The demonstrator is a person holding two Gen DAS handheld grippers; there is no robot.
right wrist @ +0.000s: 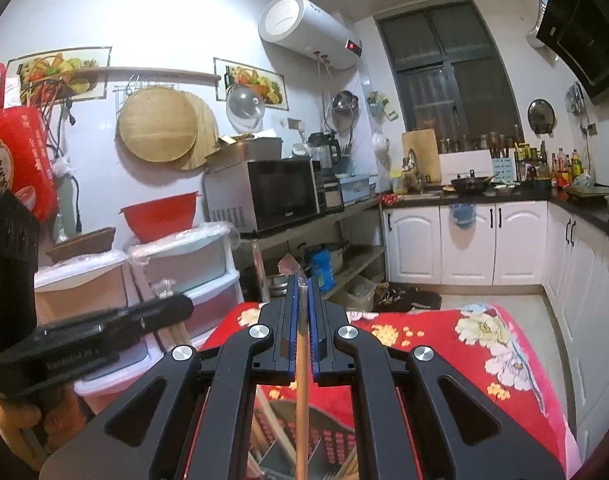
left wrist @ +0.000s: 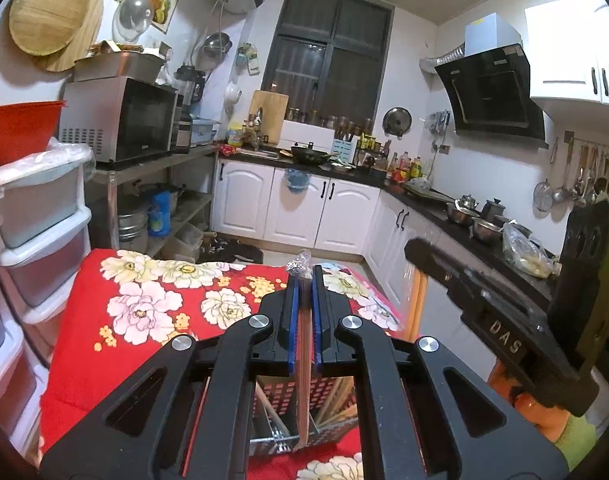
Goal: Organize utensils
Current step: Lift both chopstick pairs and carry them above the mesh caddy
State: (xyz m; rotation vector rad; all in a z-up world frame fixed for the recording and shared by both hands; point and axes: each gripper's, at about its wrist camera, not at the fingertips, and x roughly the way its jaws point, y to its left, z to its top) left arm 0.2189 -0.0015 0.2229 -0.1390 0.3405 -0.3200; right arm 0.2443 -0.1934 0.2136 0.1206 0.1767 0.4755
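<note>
Left wrist: left tool (left wrist: 304, 280) clamped on wrapped chopsticks (left wrist: 303, 344), their lower ends at 6 o'clock in the utensil caddy (left wrist: 328, 404) on the floral bench (left wrist: 144, 312). Right wrist: right tool (right wrist: 303, 292) clamped on a wooden chopstick (right wrist: 301, 392), above the caddy (right wrist: 336, 452) at 6 o'clock.

The left gripper (left wrist: 304, 280) pinches a wrapped bundle of chopsticks (left wrist: 303, 360) above a perforated utensil holder (left wrist: 328, 400) on the red floral surface (left wrist: 144, 312).

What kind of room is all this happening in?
A home kitchen, by the look of it. A range hood hangs over a dark counter crowded with pots, a microwave oven sits on a metal shelf, and a white water heater is mounted high on the wall.
</note>
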